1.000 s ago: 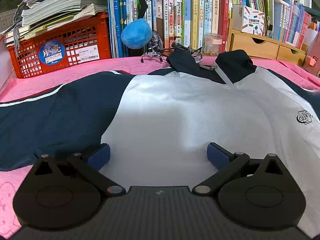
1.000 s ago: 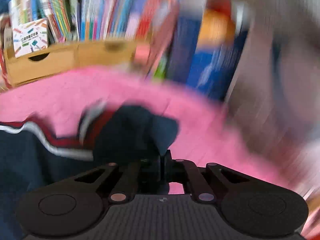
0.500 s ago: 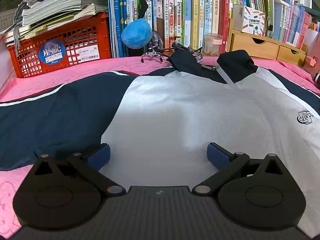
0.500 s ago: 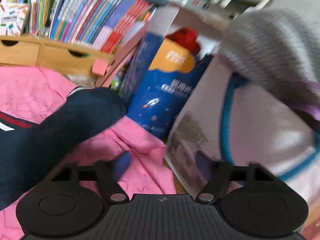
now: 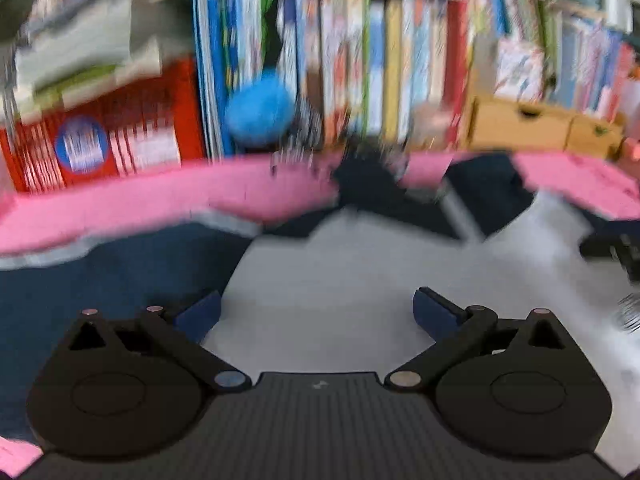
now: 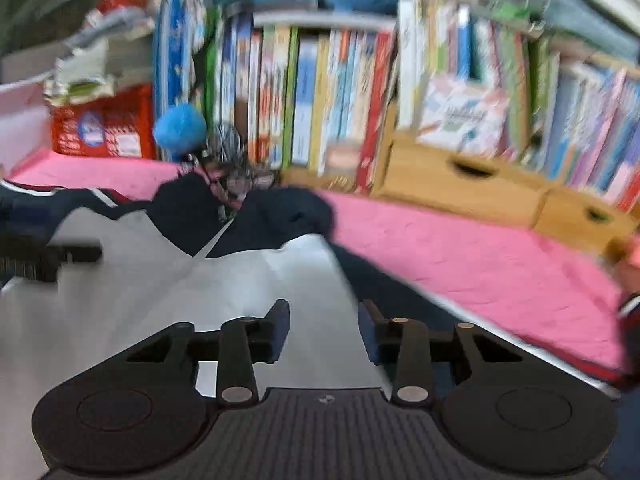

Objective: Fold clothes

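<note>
A jacket with a light grey body (image 5: 340, 280) and navy sleeves (image 5: 100, 280) lies spread on the pink cloth (image 5: 160, 200). It also shows in the right wrist view (image 6: 160, 280). My left gripper (image 5: 316, 312) is open and empty above the grey body. My right gripper (image 6: 323, 332) is partly open and empty over the grey front, near the navy right sleeve (image 6: 380, 280). Its dark body shows at the right edge of the left wrist view (image 5: 616, 248). Both views are blurred.
A row of books (image 5: 380, 68) stands at the back, with a red crate (image 5: 112, 128) at the left, a blue ball (image 5: 258, 110) and wooden drawers (image 6: 460, 188) at the right. A small metal model (image 6: 228, 160) sits behind the collar.
My right gripper has let go of the sleeve, opened and swung left over the jacket body. My left gripper has started to move, staying open.
</note>
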Available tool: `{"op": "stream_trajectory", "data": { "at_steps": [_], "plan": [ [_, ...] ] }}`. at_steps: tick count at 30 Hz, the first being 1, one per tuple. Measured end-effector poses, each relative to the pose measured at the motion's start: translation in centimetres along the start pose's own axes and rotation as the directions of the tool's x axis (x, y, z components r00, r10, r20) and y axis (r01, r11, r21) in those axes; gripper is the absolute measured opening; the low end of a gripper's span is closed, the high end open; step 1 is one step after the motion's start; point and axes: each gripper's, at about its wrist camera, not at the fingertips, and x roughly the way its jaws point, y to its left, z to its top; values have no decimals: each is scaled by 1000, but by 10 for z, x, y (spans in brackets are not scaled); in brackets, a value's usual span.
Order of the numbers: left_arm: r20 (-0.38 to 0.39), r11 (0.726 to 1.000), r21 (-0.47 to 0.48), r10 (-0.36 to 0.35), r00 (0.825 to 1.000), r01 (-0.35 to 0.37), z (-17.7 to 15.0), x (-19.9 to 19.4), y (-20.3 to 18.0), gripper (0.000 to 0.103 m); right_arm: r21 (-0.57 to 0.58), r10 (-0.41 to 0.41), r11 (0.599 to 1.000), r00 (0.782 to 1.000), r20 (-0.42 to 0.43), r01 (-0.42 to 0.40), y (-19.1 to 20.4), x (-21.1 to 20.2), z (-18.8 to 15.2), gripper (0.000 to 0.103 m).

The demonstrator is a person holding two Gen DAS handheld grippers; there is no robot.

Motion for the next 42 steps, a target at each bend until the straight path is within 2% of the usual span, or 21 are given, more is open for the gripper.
{"op": "stream_trajectory", "data": {
  "at_steps": [4, 6, 8, 10, 12, 13, 14, 15, 16, 17, 18, 20, 25, 27, 29, 31, 32, 33, 36, 38, 42],
  "plan": [
    [-38, 999, -44, -12, 999, 10, -3, 22, 8, 103, 130, -40, 990, 995, -96, 52, -17, 51, 10, 35],
    [-56, 998, -66, -19, 998, 15, -4, 32, 11, 103, 141, -115, 982, 990, -83, 126, -29, 68, 16, 35],
    [-54, 997, -72, -33, 998, 29, -5, 32, 12, 103, 105, -224, 967, 971, -81, 231, -37, 86, 23, 35],
    [-48, 995, -84, -52, 998, 48, -6, 30, 15, 103, 108, -315, 939, 944, -104, 325, -47, 99, 31, 36],
    [-46, 995, -89, -59, 997, 55, -4, 32, 16, 103, 231, -179, 953, 980, -88, 194, -62, 90, 37, 36],
    [-46, 994, -91, -62, 997, 58, -2, 33, 16, 103, 290, -110, 949, 991, -74, 127, -69, 86, 39, 36],
    [-48, 995, -87, -60, 997, 56, -2, 33, 15, 103, 347, -37, 936, 998, -55, 54, -76, 82, 42, 42],
    [-49, 995, -83, -57, 997, 53, -2, 33, 14, 103, 388, 82, 919, 996, -23, -67, -79, 75, 43, 57],
    [-51, 996, -80, -54, 997, 50, -2, 33, 13, 103, 402, 165, 904, 986, -7, -148, -79, 73, 44, 63],
    [-51, 996, -79, -54, 997, 49, -2, 34, 13, 103, 391, 209, 900, 978, -2, -191, -74, 73, 43, 62],
    [-52, 996, -79, -54, 997, 49, -2, 34, 13, 103, 347, 181, 925, 983, -37, -158, -64, 78, 43, 51],
    [-52, 996, -78, -54, 997, 50, -2, 34, 13, 103, 255, 121, 963, 987, -101, -92, -43, 87, 43, 20],
    [-52, 996, -78, -57, 997, 53, -2, 34, 13, 103, 151, -27, 988, 993, -118, 45, -13, 120, 55, 19],
    [-52, 995, -77, -60, 997, 56, -3, 34, 13, 103, 102, -71, 992, 993, -90, 80, -9, 135, 62, 21],
    [-52, 995, -78, -61, 997, 57, -3, 34, 13, 103, 131, -92, 986, 993, -75, 101, -14, 141, 68, 24],
    [-52, 995, -79, -61, 997, 57, -3, 34, 13, 103, 201, -189, 958, 978, -86, 203, -27, 145, 75, 25],
    [-52, 995, -80, -61, 997, 57, -3, 34, 13, 103, 257, -189, 945, 980, -68, 201, -36, 139, 76, 25],
    [-52, 995, -79, -61, 997, 57, -3, 33, 13, 103, 312, -157, 937, 987, -29, 158, -44, 130, 76, 25],
    [-54, 996, -76, -59, 997, 55, -3, 34, 13, 103, 336, -9, 942, 999, 34, -3, -46, 93, 65, 25],
    [-56, 996, -74, -58, 997, 54, -2, 34, 13, 103, 212, -10, 977, 1000, 2, 9, -26, 77, 56, 25],
    [-57, 996, -72, -58, 997, 54, -2, 34, 13, 103, 90, -29, 995, 996, -79, 36, -3, 78, 38, 25]
  ]
}}
